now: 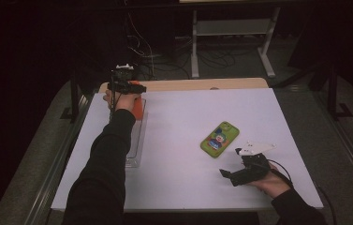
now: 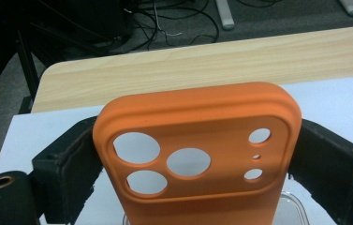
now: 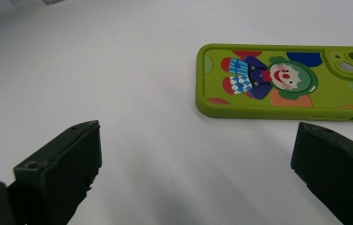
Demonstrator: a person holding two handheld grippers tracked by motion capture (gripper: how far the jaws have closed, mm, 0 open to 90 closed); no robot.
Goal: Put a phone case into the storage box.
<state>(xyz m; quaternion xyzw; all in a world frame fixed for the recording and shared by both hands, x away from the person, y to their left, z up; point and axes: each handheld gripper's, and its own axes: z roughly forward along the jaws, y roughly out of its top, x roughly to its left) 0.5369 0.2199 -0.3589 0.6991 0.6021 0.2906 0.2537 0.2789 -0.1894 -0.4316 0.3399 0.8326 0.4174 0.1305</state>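
Pinched by its long edges between my left gripper's (image 2: 197,187) jaws, the orange phone case (image 2: 197,154) hung above the clear tray (image 1: 134,140), lifted free of it. My right gripper (image 1: 239,172) waited, jaws spread wide, near the green case (image 1: 219,138), ready for it.

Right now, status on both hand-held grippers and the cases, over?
Left hand-held gripper shut on orange phone case, above clear tray. Right hand-held gripper open, empty, short of green phone case lying flat. Nothing between them.
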